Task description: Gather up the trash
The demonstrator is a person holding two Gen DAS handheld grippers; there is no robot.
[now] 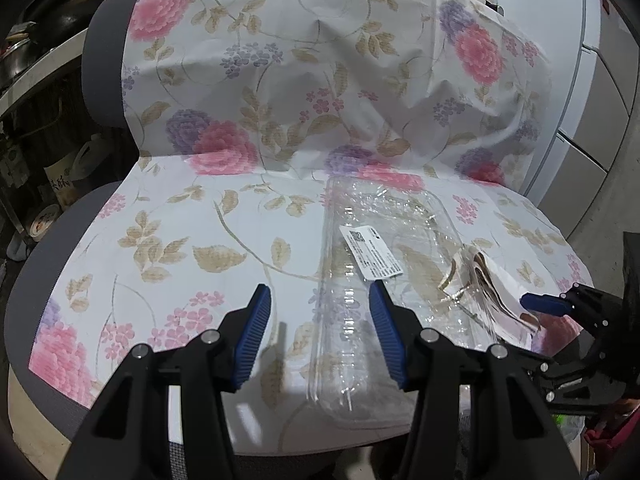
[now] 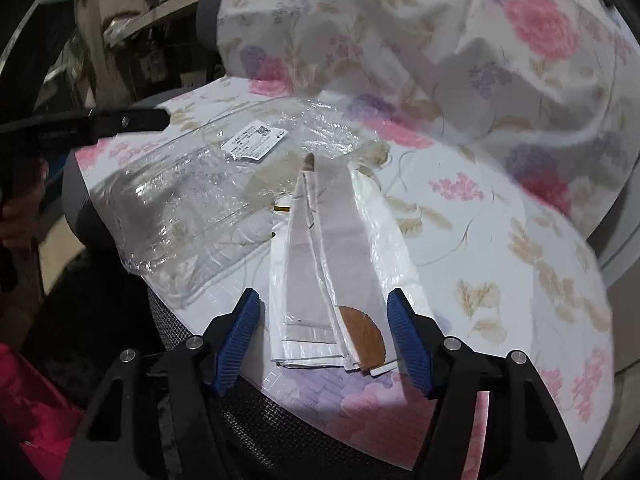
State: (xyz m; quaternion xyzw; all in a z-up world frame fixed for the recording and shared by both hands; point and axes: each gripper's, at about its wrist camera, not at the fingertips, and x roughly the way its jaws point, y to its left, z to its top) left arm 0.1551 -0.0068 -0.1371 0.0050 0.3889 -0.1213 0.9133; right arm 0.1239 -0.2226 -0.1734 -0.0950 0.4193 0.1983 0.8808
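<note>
A chair (image 1: 100, 64) with grey upholstery stands draped in a floral cloth (image 1: 280, 80), pink and purple blooms with tan leaves, running down the backrest and over the seat. Two pieces of trash lie on the seat, toward its near right part.

The larger one is a crumpled clear plastic package (image 1: 360, 280) with a white printed label (image 1: 370, 252) stuck on it; it stretches from the fold at the backrest down to the seat's near edge. Just right of it, overlapping its edge, lies a flattened white paper wrapper (image 2: 332, 264) with a brown scalloped patch (image 2: 362, 334) at its near end.

The left tongs (image 1: 320, 328) hover over the near edge of the seat, their blue pads spread with nothing pinched; the right pad sits over the clear package's edge, though I cannot tell if it touches.

The right tongs (image 2: 322, 328) point down at the white wrapper. Their jaws stand spread, one blue pad on either side of the wrapper's near end, and a gap shows between each pad and the paper, so nothing is gripped.

On the far left, cluttered shelves (image 1: 32, 128) hold pots and jars. On the far right stands a pale cabinet (image 1: 592, 92).
</note>
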